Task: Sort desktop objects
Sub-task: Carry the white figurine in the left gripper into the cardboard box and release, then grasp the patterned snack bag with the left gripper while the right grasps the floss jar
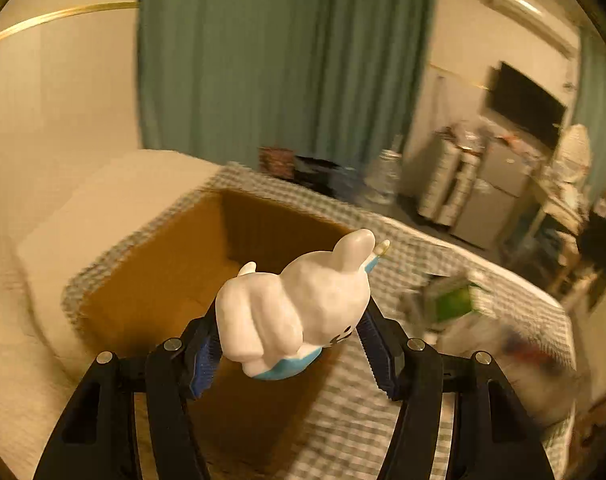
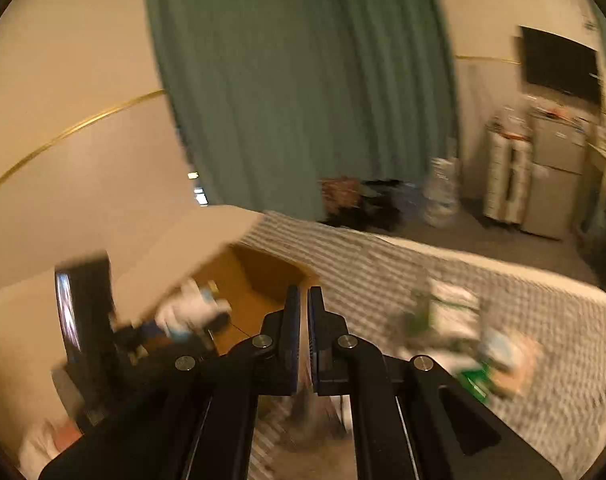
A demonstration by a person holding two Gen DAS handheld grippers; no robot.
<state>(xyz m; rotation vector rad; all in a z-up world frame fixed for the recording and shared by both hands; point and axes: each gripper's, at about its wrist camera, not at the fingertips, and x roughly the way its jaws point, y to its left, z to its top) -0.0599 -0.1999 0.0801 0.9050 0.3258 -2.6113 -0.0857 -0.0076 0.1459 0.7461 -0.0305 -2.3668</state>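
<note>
My left gripper (image 1: 291, 328) is shut on a white rabbit figurine (image 1: 299, 304) with a blue base and holds it above the open cardboard box (image 1: 155, 280) on the checked tablecloth (image 1: 383, 420). In the right wrist view the figurine (image 2: 191, 312) shows blurred in the left gripper over the same box (image 2: 259, 276). My right gripper (image 2: 305, 300) is shut with nothing between its fingers, near the box's right edge. A blurred pile of green and white items (image 1: 455, 304) lies on the cloth to the right; it also shows in the right wrist view (image 2: 463, 336).
A cream sofa or bed (image 1: 35, 264) lies left of the table. A green curtain (image 1: 279, 60) hangs behind. Bottles, drawers and a grey cabinet (image 1: 491, 184) stand at the far right under a dark screen (image 1: 527, 104).
</note>
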